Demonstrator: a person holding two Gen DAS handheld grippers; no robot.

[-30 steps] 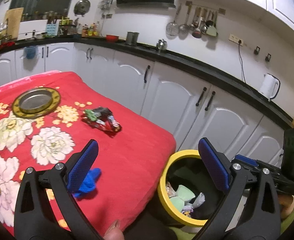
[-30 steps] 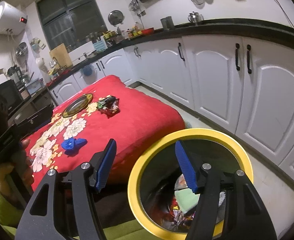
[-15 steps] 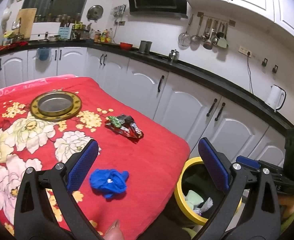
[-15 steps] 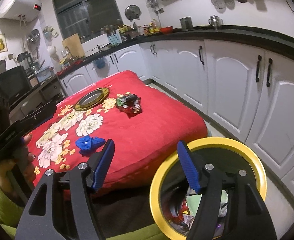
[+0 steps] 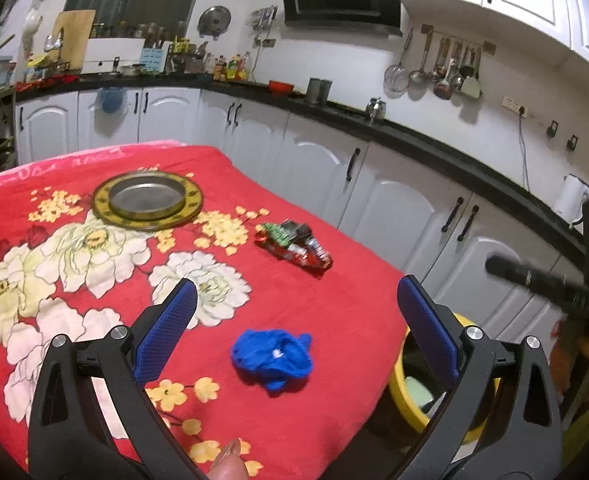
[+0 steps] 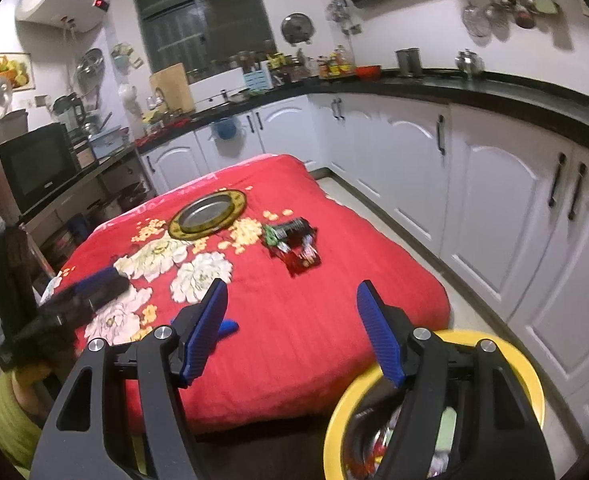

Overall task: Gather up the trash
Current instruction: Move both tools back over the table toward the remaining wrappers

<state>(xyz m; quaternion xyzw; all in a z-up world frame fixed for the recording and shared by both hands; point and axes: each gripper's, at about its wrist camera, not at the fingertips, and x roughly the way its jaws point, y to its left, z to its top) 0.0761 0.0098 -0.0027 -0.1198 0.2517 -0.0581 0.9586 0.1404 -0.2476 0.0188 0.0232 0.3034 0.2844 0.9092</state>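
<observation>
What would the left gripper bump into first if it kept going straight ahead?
Probably the crumpled blue wrapper on the red tablecloth. It lies just ahead between the open left gripper fingers, though depth is hard to judge.

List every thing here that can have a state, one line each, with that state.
left claw: open, empty
right claw: open, empty
blue crumpled scrap: loose on the red cloth, not held
snack wrappers: lying on the cloth, untouched
yellow bin: uncovered, trash inside
metal plate: flat on the cloth, empty
cabinet doors: shut
</observation>
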